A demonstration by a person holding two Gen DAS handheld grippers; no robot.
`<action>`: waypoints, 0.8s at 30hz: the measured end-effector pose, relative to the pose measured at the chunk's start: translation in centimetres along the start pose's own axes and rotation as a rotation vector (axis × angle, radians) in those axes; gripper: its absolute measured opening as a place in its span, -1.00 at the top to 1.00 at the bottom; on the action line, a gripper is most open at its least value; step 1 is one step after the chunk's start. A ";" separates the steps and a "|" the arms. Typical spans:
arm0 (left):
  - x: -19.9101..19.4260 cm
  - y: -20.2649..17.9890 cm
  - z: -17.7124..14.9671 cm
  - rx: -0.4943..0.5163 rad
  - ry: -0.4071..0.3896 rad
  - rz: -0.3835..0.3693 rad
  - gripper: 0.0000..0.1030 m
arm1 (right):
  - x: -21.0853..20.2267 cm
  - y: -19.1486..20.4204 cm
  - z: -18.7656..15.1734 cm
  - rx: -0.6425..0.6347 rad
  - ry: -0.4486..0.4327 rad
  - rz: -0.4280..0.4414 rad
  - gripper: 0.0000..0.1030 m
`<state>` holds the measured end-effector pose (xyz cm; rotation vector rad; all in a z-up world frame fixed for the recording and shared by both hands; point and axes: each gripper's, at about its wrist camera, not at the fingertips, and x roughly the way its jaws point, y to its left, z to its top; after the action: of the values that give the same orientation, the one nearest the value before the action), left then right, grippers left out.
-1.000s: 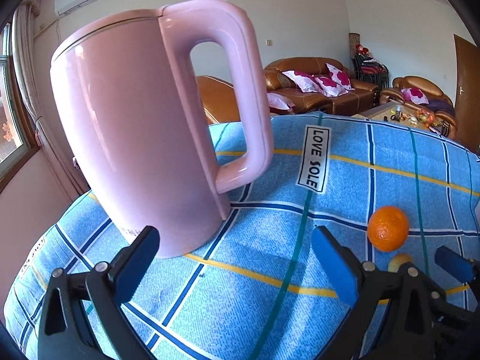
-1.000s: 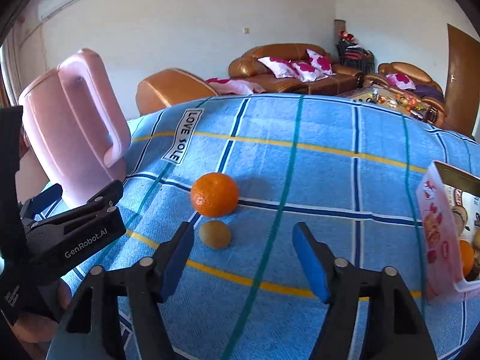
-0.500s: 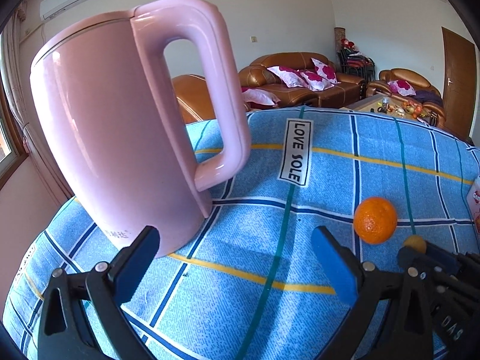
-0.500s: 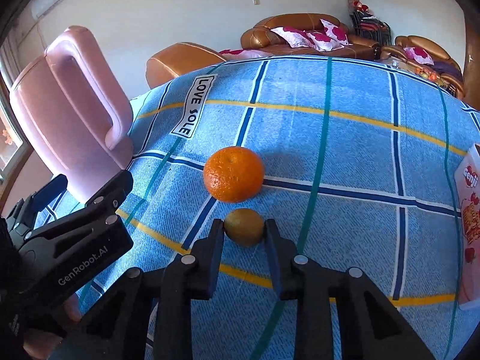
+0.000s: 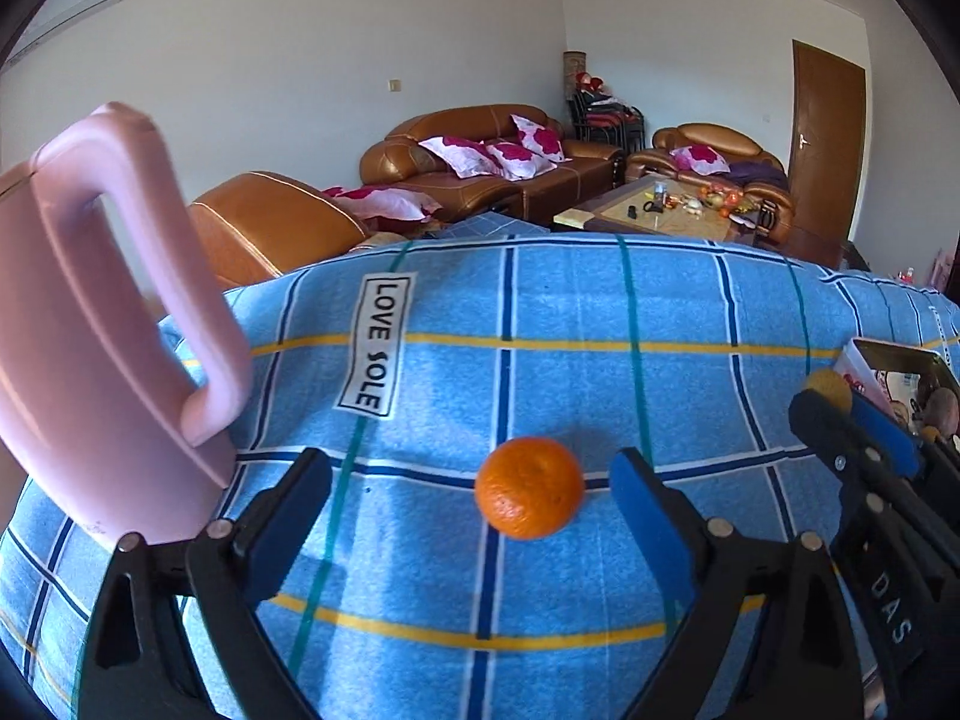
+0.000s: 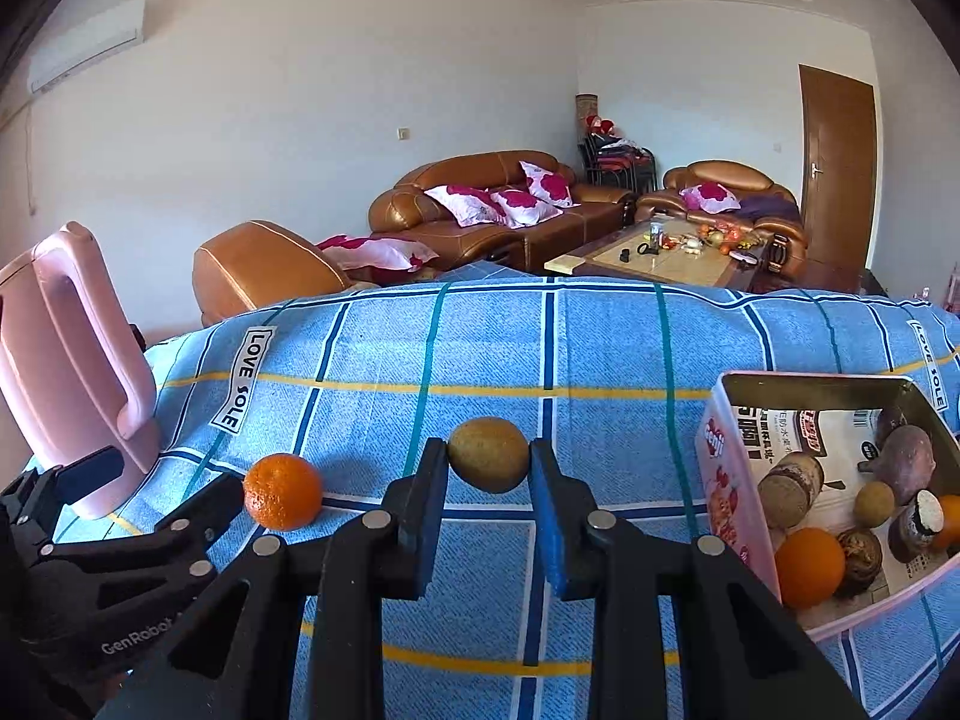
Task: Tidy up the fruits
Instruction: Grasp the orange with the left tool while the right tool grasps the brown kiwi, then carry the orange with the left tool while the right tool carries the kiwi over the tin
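Observation:
An orange (image 5: 529,487) lies on the blue checked cloth, between the spread fingers of my open left gripper (image 5: 471,495); it also shows in the right wrist view (image 6: 282,491). My right gripper (image 6: 488,468) is shut on a small brown-green kiwi (image 6: 488,453) and holds it lifted above the cloth. In the left wrist view the right gripper (image 5: 840,414) is at the far right with the kiwi (image 5: 828,384) at its tips. A pink-walled box (image 6: 729,492) at the right holds several fruits and vegetables.
A tall pink kettle (image 5: 90,372) stands at the left on the cloth, also seen in the right wrist view (image 6: 66,372). A "LOVE SOLE" label (image 5: 375,345) is sewn on the cloth. Sofas and a coffee table stand behind.
My right gripper closed on the kiwi and lifted it off the cloth toward the right. My left gripper swung right, so the orange now sits between its open fingers.

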<state>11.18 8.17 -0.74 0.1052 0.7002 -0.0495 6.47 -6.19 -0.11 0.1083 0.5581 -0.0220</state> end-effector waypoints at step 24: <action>3.6 0.7 -1.4 -0.147 0.162 -0.105 0.06 | -0.5 1.0 -0.3 -0.039 -0.043 -0.023 0.43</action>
<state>13.09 8.99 -4.12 -0.0691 0.8687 -0.0905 5.94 -5.16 0.00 0.0631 0.5170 -0.0362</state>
